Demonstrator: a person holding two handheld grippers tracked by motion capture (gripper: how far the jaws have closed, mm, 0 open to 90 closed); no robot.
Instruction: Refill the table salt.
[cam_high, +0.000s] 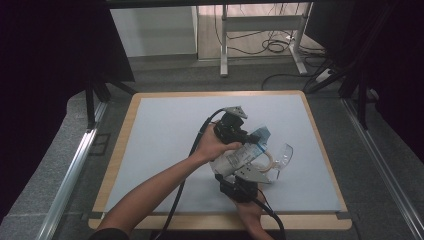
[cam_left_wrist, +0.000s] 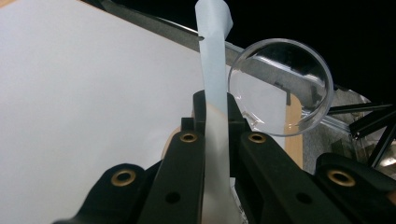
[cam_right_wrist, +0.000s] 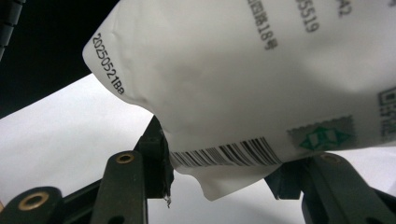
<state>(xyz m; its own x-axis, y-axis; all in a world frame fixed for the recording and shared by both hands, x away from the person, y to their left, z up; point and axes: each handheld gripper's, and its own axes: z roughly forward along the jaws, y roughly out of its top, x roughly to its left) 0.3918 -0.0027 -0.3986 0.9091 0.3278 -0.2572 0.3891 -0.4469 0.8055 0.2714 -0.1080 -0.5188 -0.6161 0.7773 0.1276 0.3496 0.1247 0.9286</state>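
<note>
Locate the pouch (cam_high: 239, 156) right of centre over the tabletop (cam_high: 165, 150), stretched between both tools and, going by the right gripper view, raised off the surface.

Note the left tool (cam_high: 251, 135) clenched on the pale blue seal strip at one end of the pouch; in the left gripper view, see the strip (cam_left_wrist: 214, 56) standing up between the closed jaws. Note the right tool (cam_high: 247, 176) grasping the opposite end: in the right gripper view, find the white film (cam_right_wrist: 243, 70) pinched at the lower corner just below the barcode.

Handling, as judged:
- Treat as light, soft and limp; expect sagging and folding away from the grip points.
- Expect smooth film to slip under a shallow bite; take hold deep on the flat seal strip or on a corner seam, not on the bulging body.
- Avoid hard opposing pulls unless tearing is intended; the seal looks like the weak point.

Clearances:
- Mind the clear round dish (cam_high: 281, 157) lying just beside the pouch on the right; judge it light and easily knocked.
- Stay inside the wooden border (cam_high: 320, 145), which runs near on the right.
- Use the bare left half of the tabletop and the far strip for wide moves.
</note>
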